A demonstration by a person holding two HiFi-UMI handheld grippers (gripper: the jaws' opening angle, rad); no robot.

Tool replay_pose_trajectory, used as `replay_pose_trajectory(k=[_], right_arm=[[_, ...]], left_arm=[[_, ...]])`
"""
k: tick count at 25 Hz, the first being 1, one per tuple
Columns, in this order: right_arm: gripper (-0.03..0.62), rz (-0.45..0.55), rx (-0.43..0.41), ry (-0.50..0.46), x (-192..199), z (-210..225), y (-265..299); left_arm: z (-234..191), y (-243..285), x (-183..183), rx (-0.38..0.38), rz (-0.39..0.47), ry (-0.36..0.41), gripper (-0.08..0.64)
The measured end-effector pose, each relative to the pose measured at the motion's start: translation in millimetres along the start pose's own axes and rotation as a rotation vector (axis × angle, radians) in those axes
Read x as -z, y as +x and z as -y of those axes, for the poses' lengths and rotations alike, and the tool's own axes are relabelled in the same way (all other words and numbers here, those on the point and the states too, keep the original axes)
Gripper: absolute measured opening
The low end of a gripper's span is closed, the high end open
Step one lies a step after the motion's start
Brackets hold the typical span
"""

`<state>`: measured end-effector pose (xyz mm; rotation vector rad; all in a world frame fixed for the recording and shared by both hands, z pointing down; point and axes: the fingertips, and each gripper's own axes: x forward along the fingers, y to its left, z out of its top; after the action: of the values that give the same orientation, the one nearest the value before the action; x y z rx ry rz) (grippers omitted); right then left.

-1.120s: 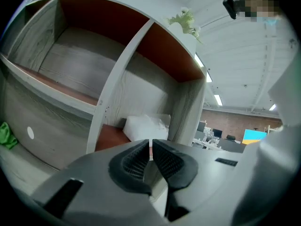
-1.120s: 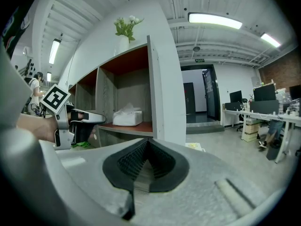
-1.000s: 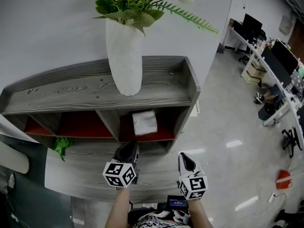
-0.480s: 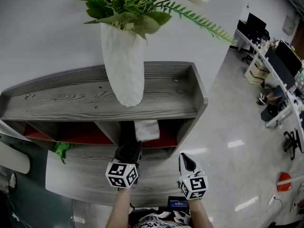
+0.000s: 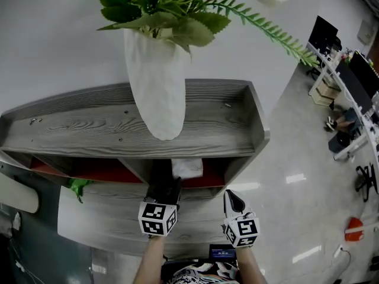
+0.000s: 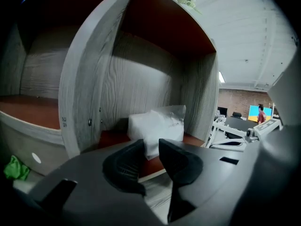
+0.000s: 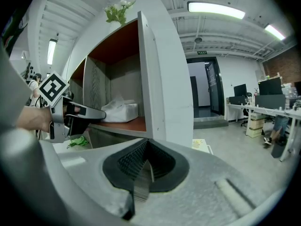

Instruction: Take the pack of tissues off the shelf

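In the shelf (image 5: 118,123)'s right compartment lies the pack of tissues (image 6: 155,126), half hidden from our head view. Our left gripper (image 6: 151,149), jaws just opened partway, faces it, nothing between them; right gripper (image 7: 143,166) closed.

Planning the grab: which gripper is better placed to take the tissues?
Left: the left gripper, jaws just opened and empty, faces the pack of tissues; the right gripper is shut, farther right.

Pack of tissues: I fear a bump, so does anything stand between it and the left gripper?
Nothing visible does. The left gripper, jaws just opened and empty, faces the pack of tissues directly; the shelf divider stands off to its left.
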<state>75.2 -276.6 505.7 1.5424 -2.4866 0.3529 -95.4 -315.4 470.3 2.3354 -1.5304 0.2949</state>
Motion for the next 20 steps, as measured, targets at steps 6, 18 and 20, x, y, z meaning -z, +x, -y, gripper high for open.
replay_pose_trajectory(k=[6, 18, 20], right_arm=[[0.002, -0.016, 0.004, 0.004, 7.2, 6.0, 1.0], [0.002, -0.008, 0.018, 0.007, 8.3, 13.8, -11.3], [0.002, -0.005, 0.024, 0.006, 7.8, 16.1, -14.4]], left_arm=[[-1.2, 2.1, -1.1, -0.001, -0.021, 0.009, 0.082], [-0.8, 0.9, 0.5, 0.024, -0.019, -0.015, 0.027], [-0.7, 0.2, -0.9, 0.02, -0.008, -0.011, 0.025]])
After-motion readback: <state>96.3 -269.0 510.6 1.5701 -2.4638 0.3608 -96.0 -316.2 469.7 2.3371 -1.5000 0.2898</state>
